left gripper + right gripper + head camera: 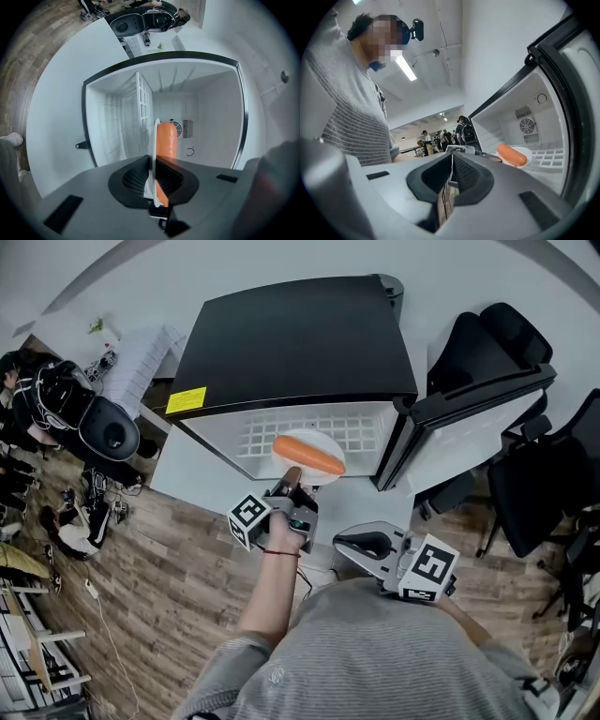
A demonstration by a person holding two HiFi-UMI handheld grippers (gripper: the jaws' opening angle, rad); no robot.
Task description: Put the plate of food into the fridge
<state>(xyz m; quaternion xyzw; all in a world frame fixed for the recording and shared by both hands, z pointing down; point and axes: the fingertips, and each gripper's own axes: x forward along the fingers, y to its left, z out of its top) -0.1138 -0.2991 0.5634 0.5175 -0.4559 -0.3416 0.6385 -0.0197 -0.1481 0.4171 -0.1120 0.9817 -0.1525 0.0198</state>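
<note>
- Centrally, the fridge, a low cabinet with a black top, stands open towards the person; its interior is white, with a wire shelf across it and a round fan grille on the back wall.
- Plate: white, held at the fridge's open front over the front part of the wire shelf. No view shows whether it touches the shelf.
- Sausage: one long orange piece lying across the plate, the only food on it.
- Left gripper: its jaws are clamped on the near rim of the plate, which appears edge-on between them in the left gripper view, with the sausage on its right face.
- Right gripper: held low and close to the person's grey striped torso, well back from the fridge. Its jaws are pressed together with nothing between them.
- Surroundings, left: dark bags on the wooden floor beside a white table bearing papers.
- Surroundings, right: the fridge door stands swung out to the right of the opening; black chairs stand behind and beside it.
- Nothing lies between the plate and the shelf interior.
</note>
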